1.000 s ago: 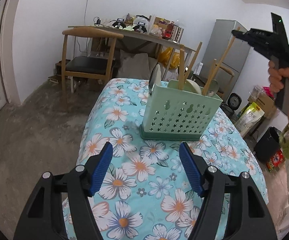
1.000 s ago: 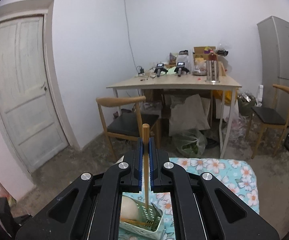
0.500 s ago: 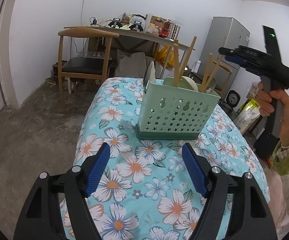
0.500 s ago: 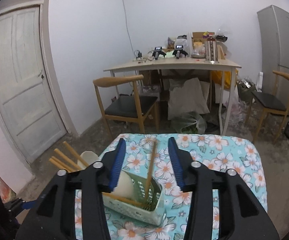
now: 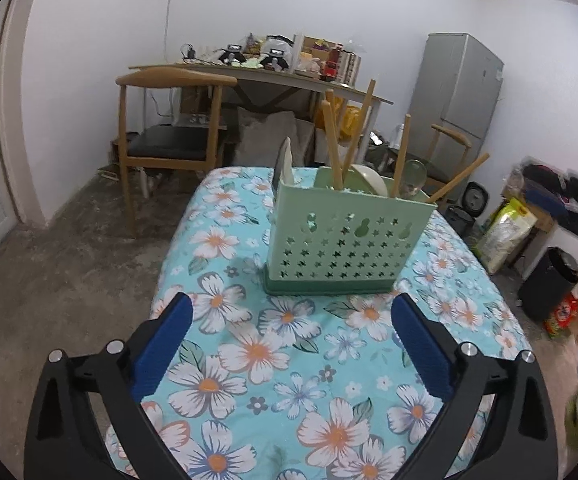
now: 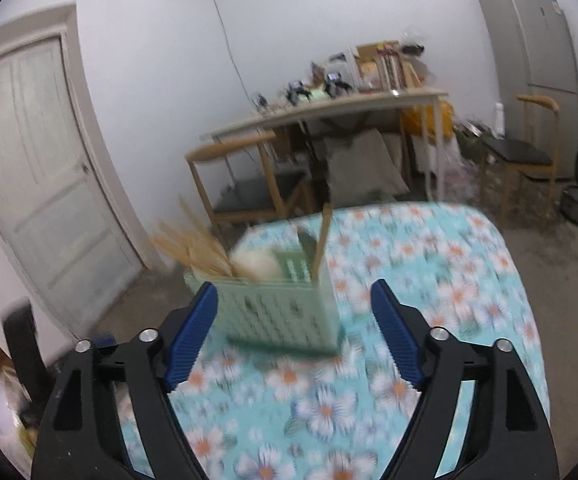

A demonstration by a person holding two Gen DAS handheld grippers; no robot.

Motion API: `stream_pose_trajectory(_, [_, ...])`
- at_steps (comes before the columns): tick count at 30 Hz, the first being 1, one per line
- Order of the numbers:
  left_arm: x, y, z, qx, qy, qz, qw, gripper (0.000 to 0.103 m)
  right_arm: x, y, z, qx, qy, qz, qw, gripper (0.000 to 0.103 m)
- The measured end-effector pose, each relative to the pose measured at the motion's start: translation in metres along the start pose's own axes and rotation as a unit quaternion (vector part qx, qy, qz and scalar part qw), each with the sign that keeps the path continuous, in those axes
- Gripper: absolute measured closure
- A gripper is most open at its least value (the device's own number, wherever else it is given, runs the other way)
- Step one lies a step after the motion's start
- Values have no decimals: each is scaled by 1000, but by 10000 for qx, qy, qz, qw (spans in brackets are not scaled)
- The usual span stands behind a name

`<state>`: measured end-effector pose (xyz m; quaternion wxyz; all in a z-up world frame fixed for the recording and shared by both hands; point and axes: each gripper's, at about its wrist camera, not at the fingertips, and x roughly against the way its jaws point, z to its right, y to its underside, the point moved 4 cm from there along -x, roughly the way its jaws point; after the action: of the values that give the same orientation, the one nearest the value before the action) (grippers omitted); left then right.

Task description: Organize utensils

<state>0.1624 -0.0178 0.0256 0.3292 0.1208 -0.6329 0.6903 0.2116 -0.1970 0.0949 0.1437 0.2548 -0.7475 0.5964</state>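
I see the table (image 5: pixel 249 364) under a turquoise cloth printed with white and orange flowers, and on its far half stands the pale green utensil basket (image 5: pixel 345 248), a boxy plastic caddy with star-shaped and gourd-shaped holes in its wall and a darker green base tray. Inside it, wooden chopsticks (image 5: pixel 333 148) lean at different angles, a cream ladle bowl (image 5: pixel 371 182) and a clear spoon (image 5: pixel 413 176) show above the rim, and a flat pale utensil stands at the left end. My left gripper (image 5: pixel 289 336) hangs low over the near cloth, its blue ribbed pads just spread wide with nothing between them. My right gripper (image 6: pixel 295 320) faces the basket's end, jaws just opened, empty; that view is blurred.
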Motion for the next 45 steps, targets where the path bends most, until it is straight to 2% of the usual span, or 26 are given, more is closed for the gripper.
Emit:
stream_pose_trajectory(3, [-2,-2,4,-31,-322,-43,9995,6,-2,27,-9,180,376,-292,9987,19])
stream_pose_trajectory(7, [-8,-2,5,-23,-669,-260,9974,6,-10,52,-15,227,643,-737,9950,15])
stream_pose_trajectory(11, [-5,-2,6,-63,-996,-224,9947,6,-14,68,-14,299,971,-910,9907,13])
stream_pose_trajectory(13, [-3,-3,5,-116,-1284,-201,9915,6,-14,72,-13,323,1096,-961,9888,11])
stream_pose_trajectory(20, [-2,-7,2,-386,-1818,-381,9818,6,-16,77,-11,277,1285,-1007,9862,9])
stream_pose_trajectory(23, [0,-7,0,-403,-1949,-414,9791,6,-15,75,-6,204,1294,-980,9865,9])
stream_pose_trajectory(28, [9,-10,-14,-164,-2110,-304,9769,6,-13,72,7,62,1485,-969,9841,9])
stream_pose_trajectory(34, [14,-12,-30,45,-2301,-356,9725,6,-12,71,18,-71,1629,-1019,9813,9])
stream_pose_trajectory(45, [13,-8,-37,122,-2385,-496,9698,6,-16,73,16,23,1648,-1107,9801,9])
